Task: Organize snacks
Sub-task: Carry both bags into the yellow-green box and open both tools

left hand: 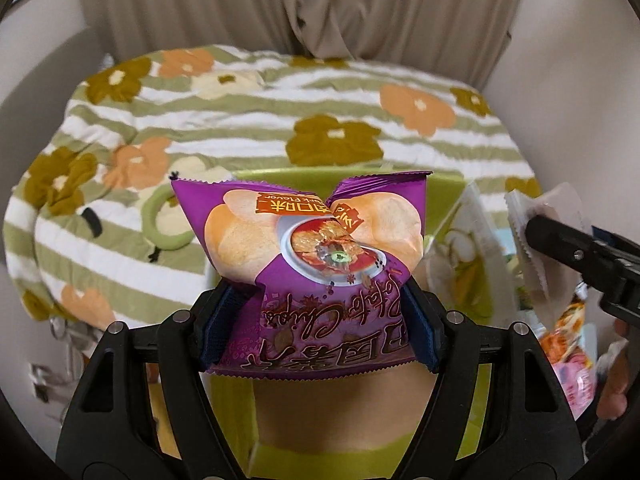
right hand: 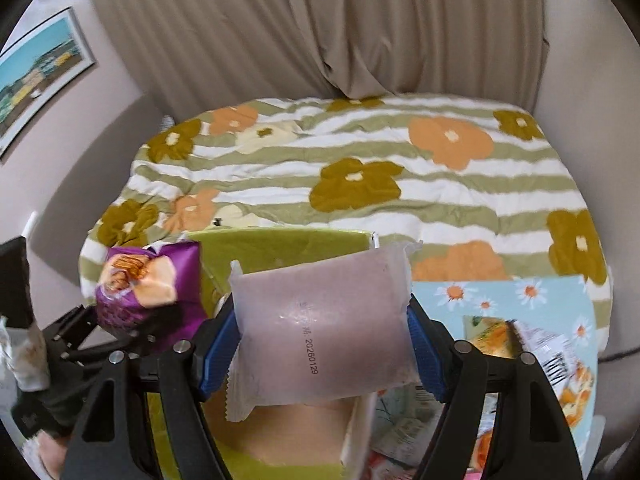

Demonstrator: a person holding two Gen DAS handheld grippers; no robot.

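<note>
My left gripper [left hand: 320, 320] is shut on a purple potato chips bag [left hand: 312, 248], its blue pads pressing the bag's lower sides. The bag hangs over a lime green box [left hand: 444, 196]. In the right wrist view my right gripper [right hand: 324, 344] is shut on a pale pinkish packet [right hand: 320, 312] with a printed date, held above the same green box [right hand: 280, 244]. The purple bag [right hand: 148, 276] and left gripper [right hand: 100, 332] show at the left of that view. The pale packet [left hand: 532, 240] appears at the right edge of the left wrist view.
A light blue daisy-print box [right hand: 500, 296] holding several snack packets [right hand: 560, 360] sits right of the green box. Both rest on a bed with a striped floral blanket [right hand: 360, 184]. Beige curtains [right hand: 320, 32] hang behind, and a framed picture [right hand: 40, 72] is on the left wall.
</note>
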